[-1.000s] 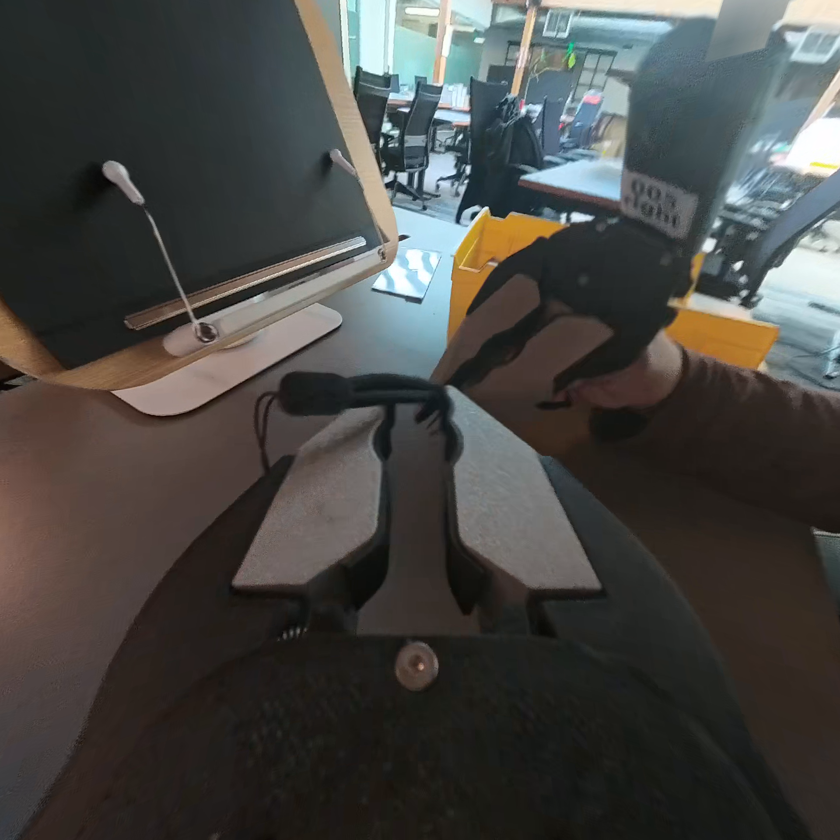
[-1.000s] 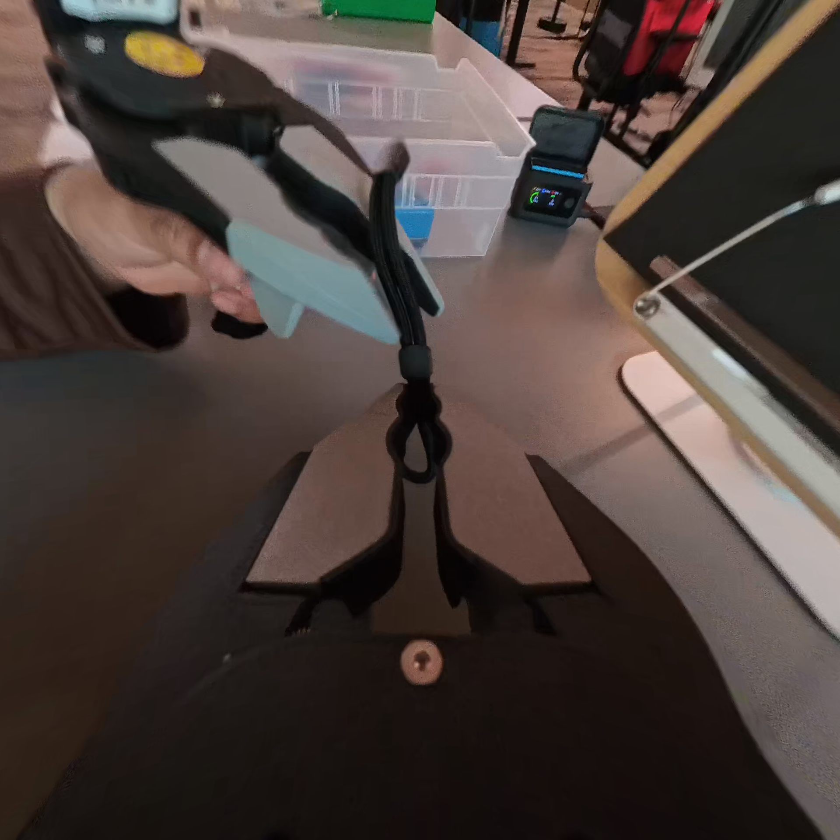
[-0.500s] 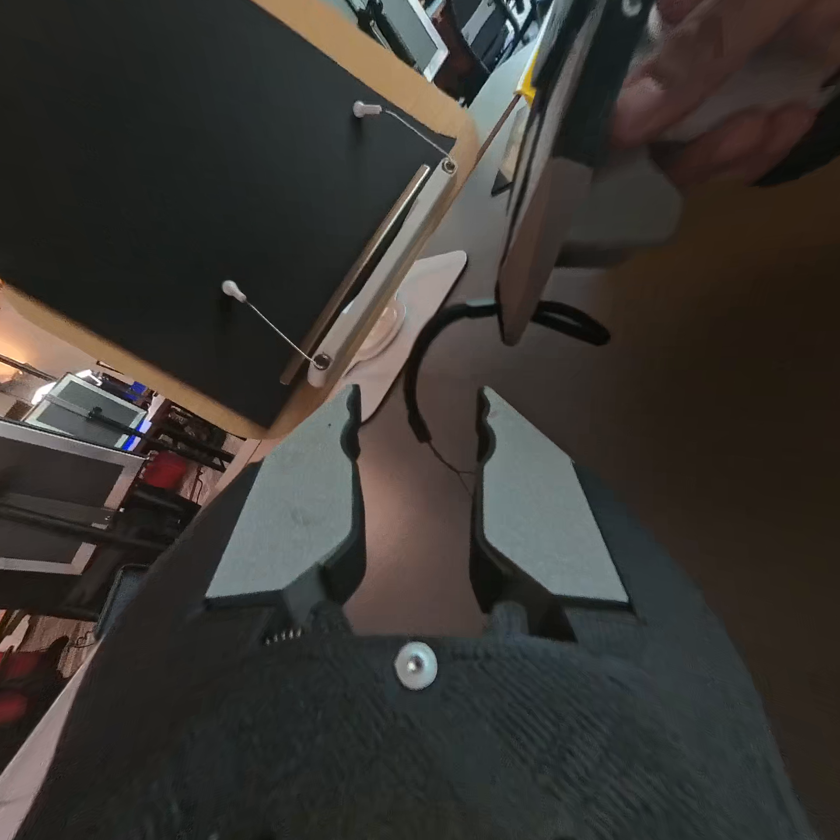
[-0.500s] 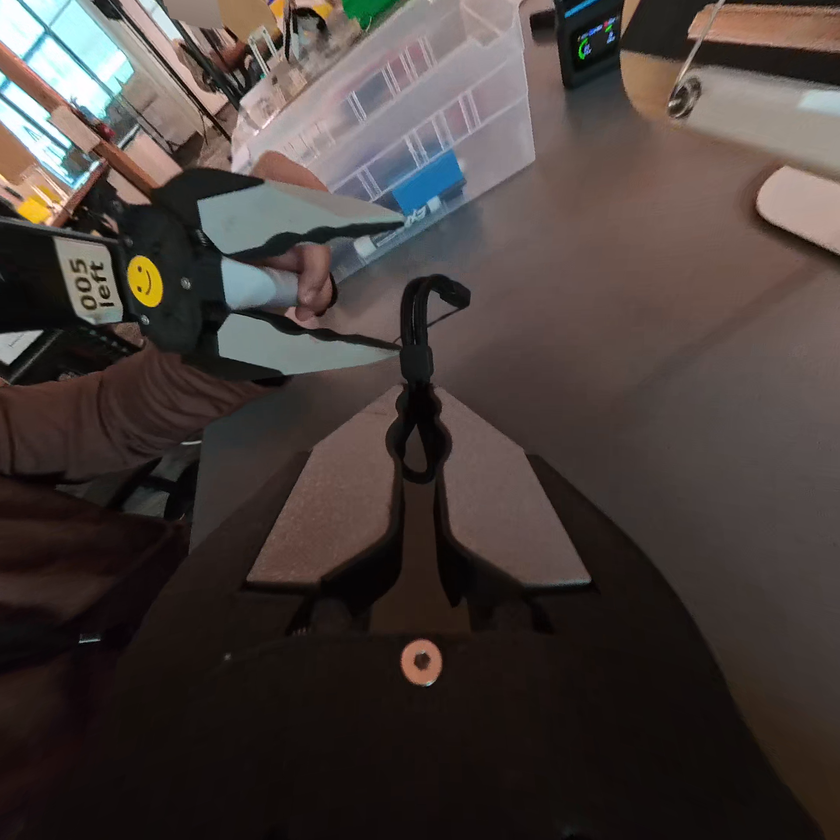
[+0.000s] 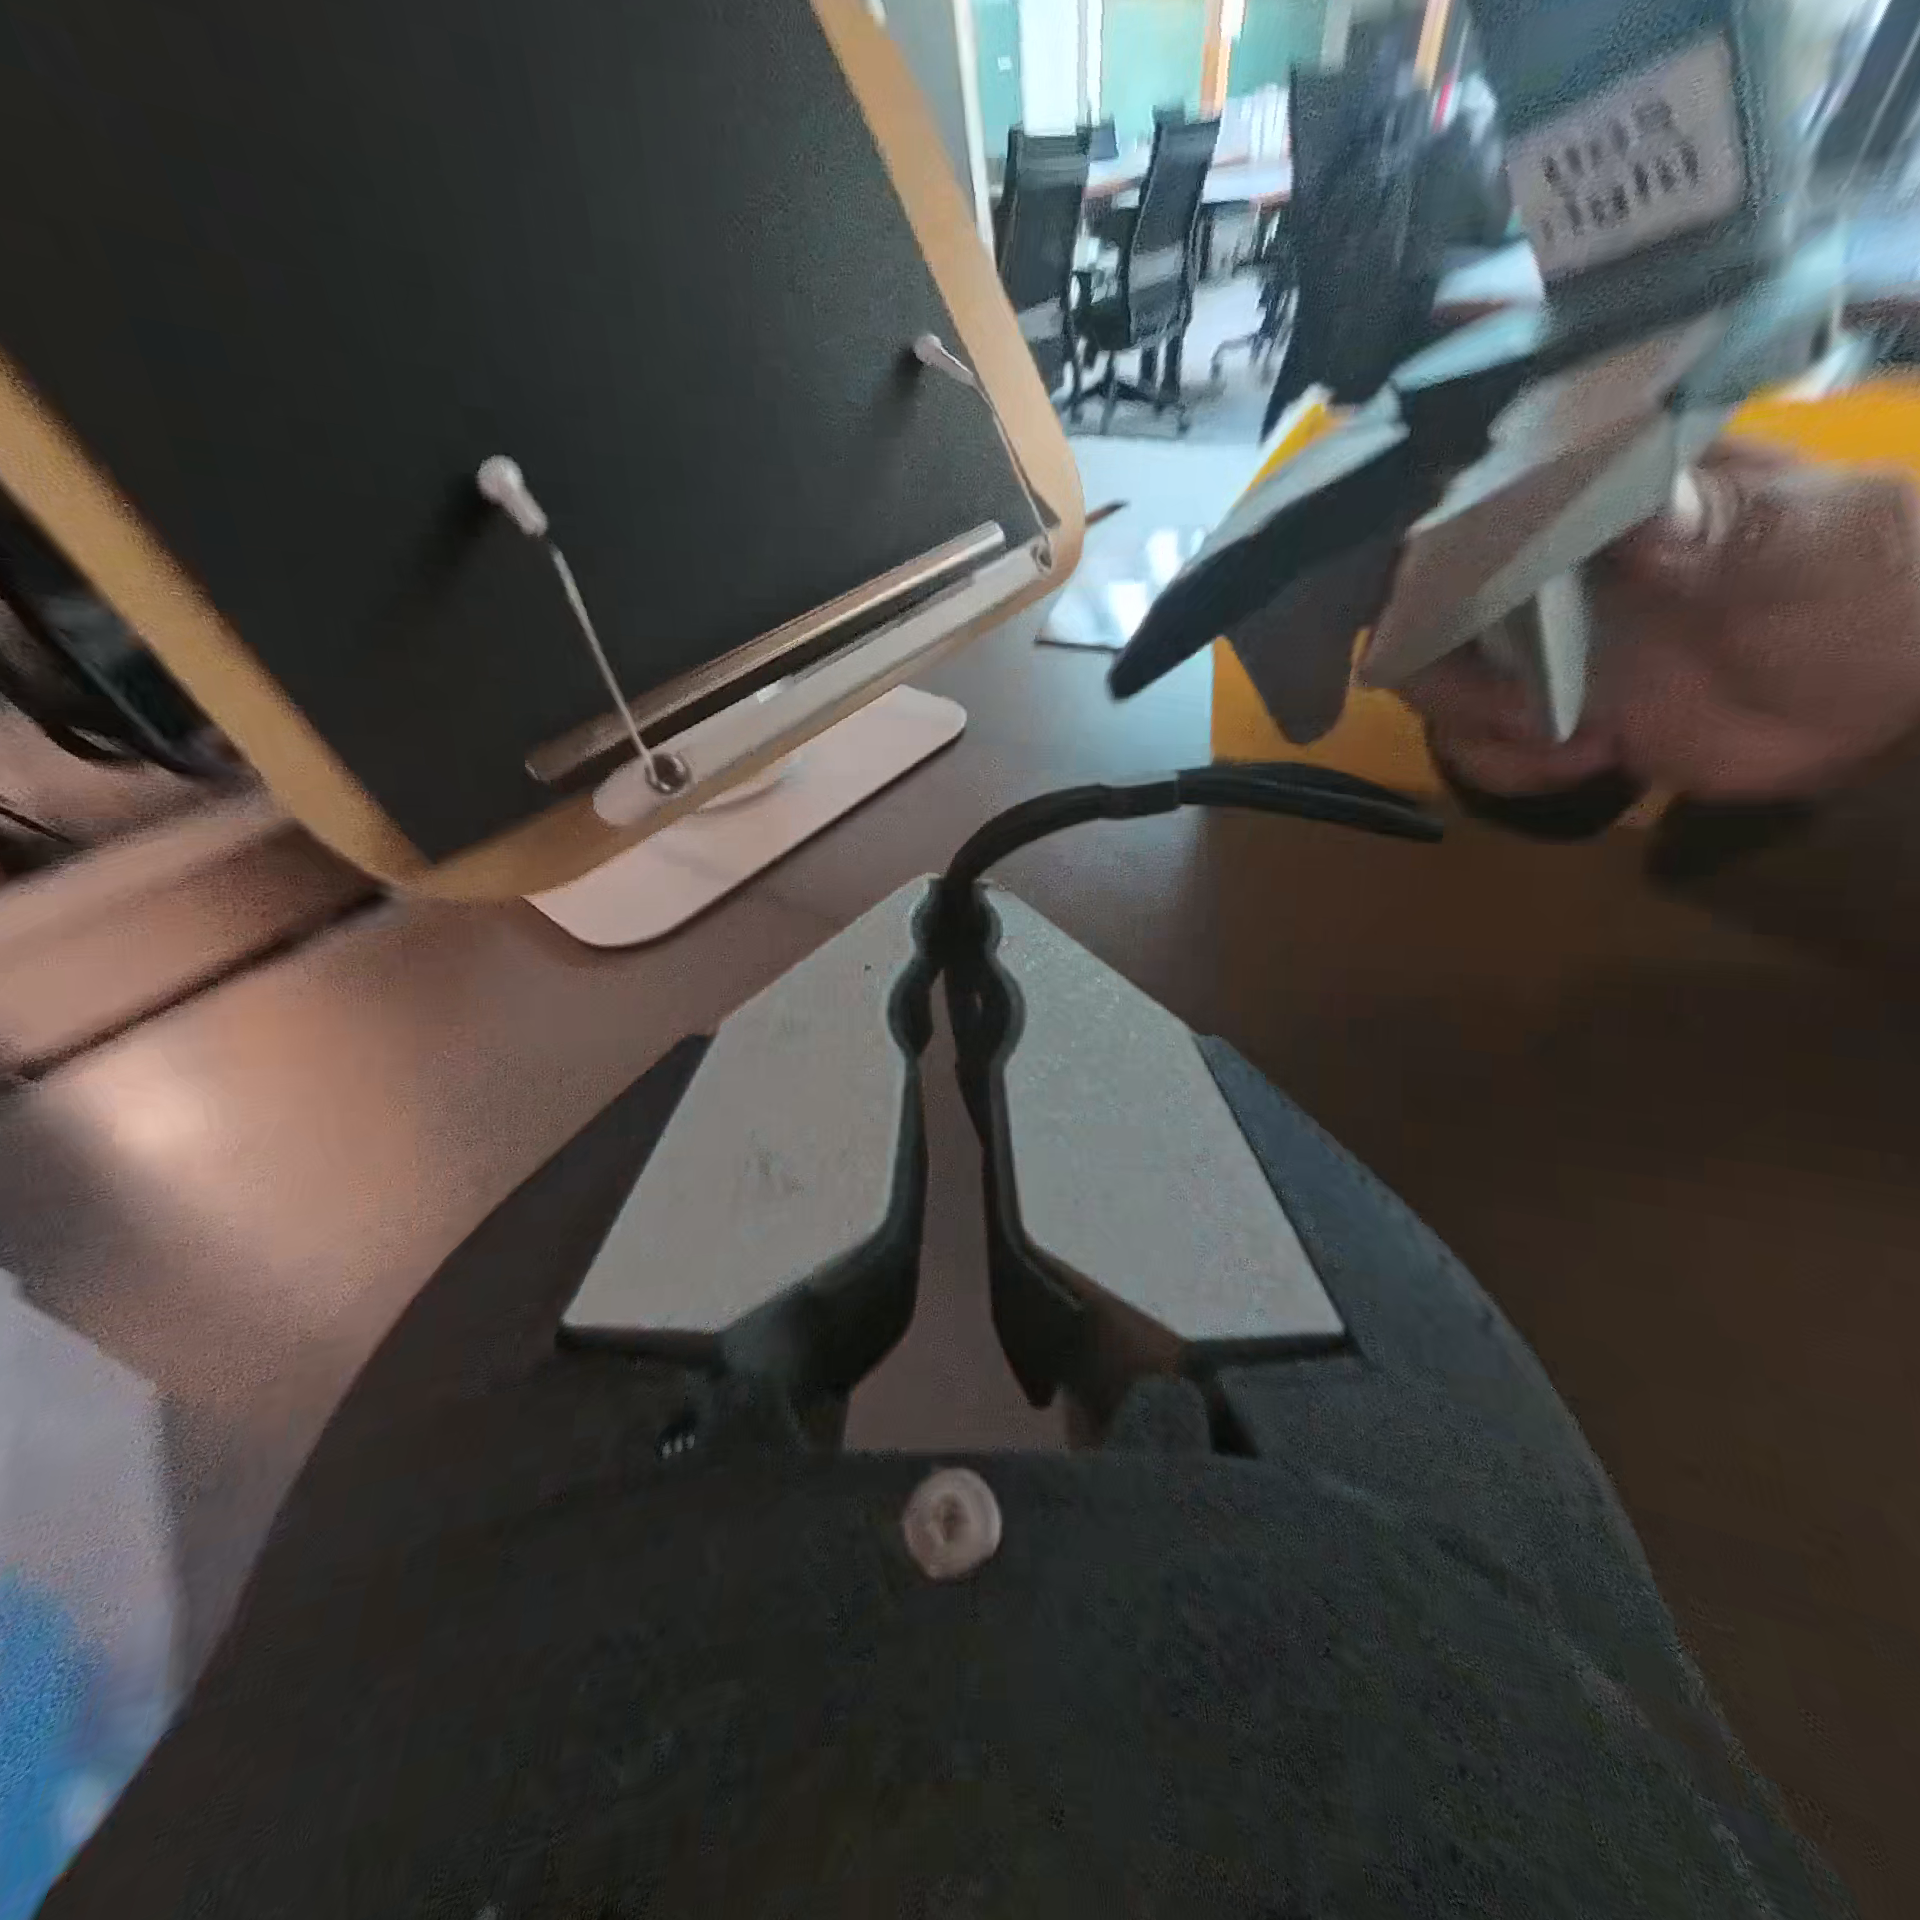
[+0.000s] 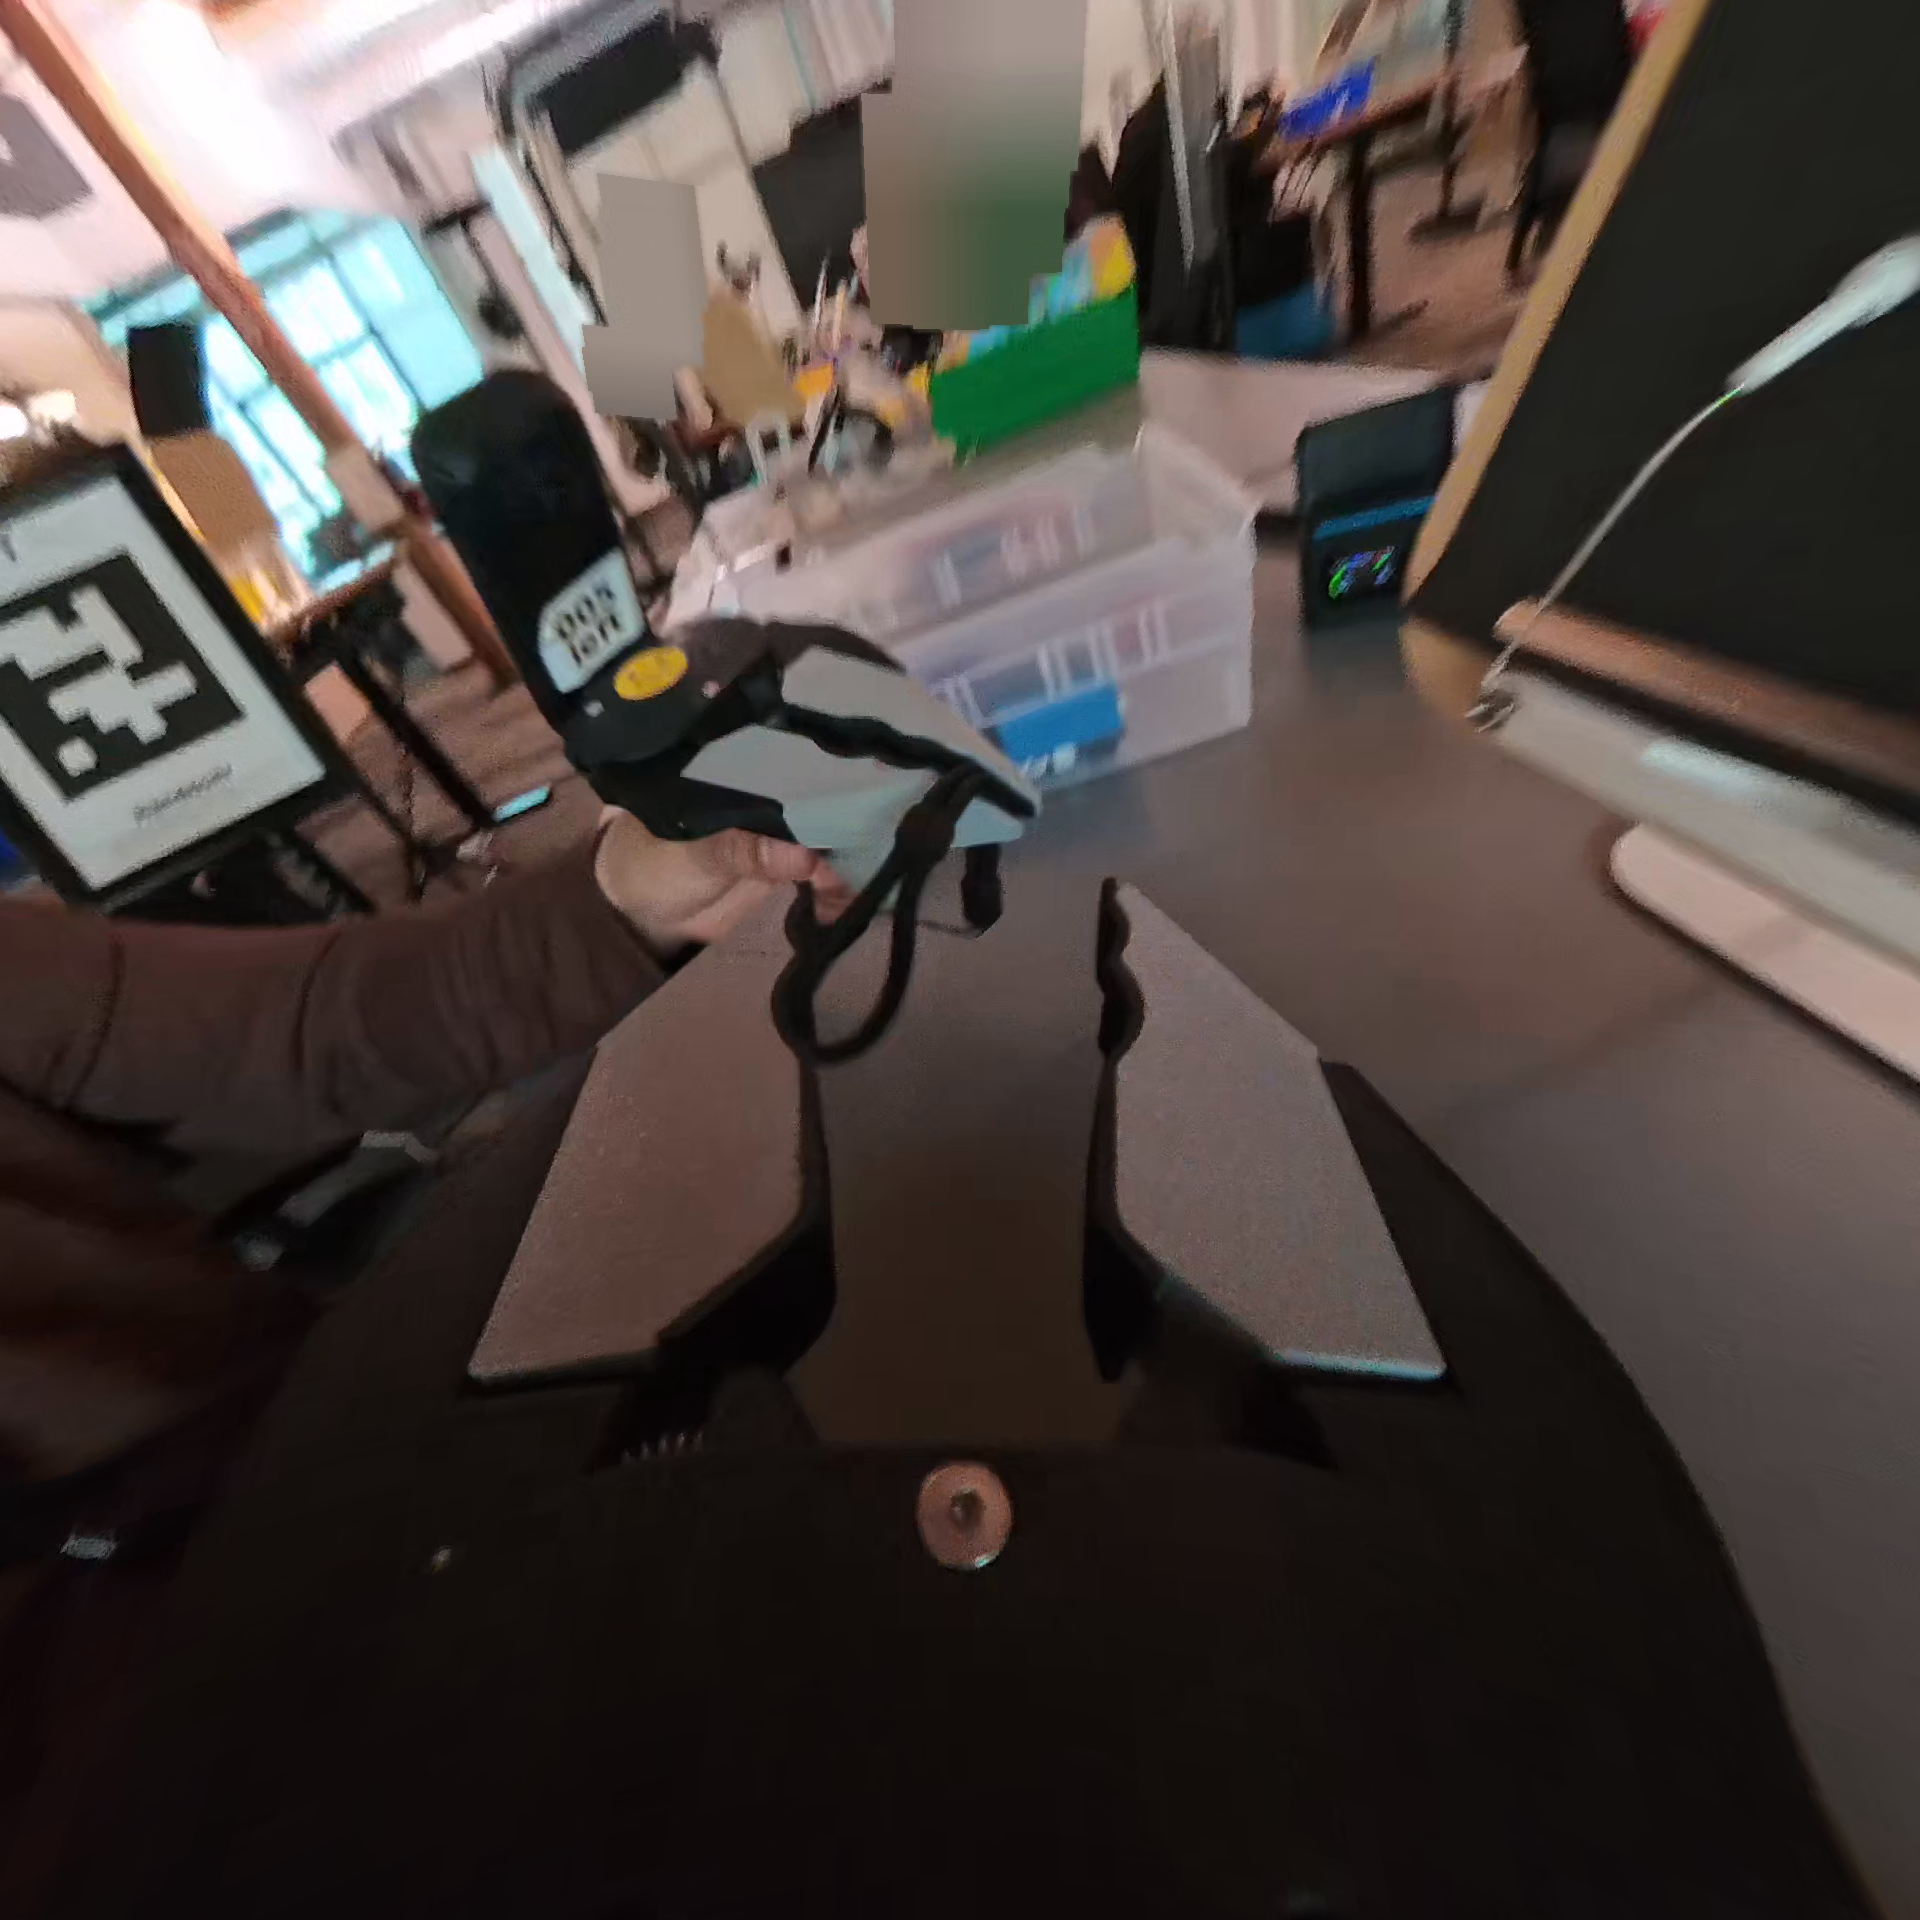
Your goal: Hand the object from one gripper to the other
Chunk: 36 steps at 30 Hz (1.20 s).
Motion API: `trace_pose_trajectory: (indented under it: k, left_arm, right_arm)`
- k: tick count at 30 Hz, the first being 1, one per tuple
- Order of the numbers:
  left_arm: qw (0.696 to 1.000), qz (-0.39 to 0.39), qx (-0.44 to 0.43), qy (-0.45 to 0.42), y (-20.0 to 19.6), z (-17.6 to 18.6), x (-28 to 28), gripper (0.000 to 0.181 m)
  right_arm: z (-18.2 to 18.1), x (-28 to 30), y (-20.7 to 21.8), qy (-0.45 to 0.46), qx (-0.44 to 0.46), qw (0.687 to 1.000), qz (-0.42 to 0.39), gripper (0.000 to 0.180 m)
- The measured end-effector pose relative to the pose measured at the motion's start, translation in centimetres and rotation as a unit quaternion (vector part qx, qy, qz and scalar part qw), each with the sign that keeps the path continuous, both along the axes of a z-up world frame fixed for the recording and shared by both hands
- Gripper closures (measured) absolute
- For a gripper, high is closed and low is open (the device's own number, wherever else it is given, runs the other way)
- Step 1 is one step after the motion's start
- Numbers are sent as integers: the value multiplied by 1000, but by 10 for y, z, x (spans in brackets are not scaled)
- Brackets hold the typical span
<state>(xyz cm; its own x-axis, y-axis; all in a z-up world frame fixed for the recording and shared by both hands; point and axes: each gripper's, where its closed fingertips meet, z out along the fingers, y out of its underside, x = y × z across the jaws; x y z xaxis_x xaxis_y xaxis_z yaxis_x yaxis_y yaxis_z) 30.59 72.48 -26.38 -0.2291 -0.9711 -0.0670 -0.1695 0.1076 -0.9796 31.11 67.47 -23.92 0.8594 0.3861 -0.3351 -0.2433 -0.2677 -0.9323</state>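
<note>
Apparently mid-handover, the left gripper (image 5: pixel 961 914) pinched the black cord (image 5: pixel 1195 805), its loop trailing toward two o'clock, where the right gripper (image 6: pixel 951 914) stood spread apart, having let go.

Left gripper (image 5: pixel 954 914) is clamped tight on the black cord (image 5: pixel 1195 805), which arcs up from the fingertips and off to the right. Right gripper (image 5: pixel 1226 675) hangs blurred above that loose end, stand (image 5: pixel 520 436) beyond the fingers, left.
</note>
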Motion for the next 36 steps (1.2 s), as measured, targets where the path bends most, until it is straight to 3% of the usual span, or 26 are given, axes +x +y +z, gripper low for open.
trace_pose_trajectory:
  k: [5,12,15,16,18,22,30,33,36]
  left_arm:
    - [974,-55,-216,23,2,3,-2,181]
    - [930,-161,-321,75,-42,-3,-7,181]
    - [927,-178,-316,95,-54,-10,-8,181]
    - [930,-180,-304,102,-57,-13,-8,181]
    - [933,-189,-287,105,-61,-15,-9,179]
    - [948,-187,-245,82,-53,-7,-11,146]
    - [997,-81,2,18,-17,-11,-5,144]
    - [989,-54,140,-7,-17,-19,-2,139]
    - [949,-38,305,-74,-28,-15,-4,130]
  right_arm:
    - [2,32,-2,-10,16,997,-76,129]
    - [-8,-15,12,-121,29,992,-16,127]
    - [-8,-23,13,-169,41,985,-20,156]
    - [-8,-25,11,-175,43,984,-14,177]
    - [-10,-20,10,-164,27,986,-18,179]
    - [-1,2,5,-50,17,998,-35,178]
    - [10,7,-11,111,-3,993,32,178]
    - [8,-7,-13,141,-17,987,76,177]
    - [11,-24,-18,189,-27,972,138,178]
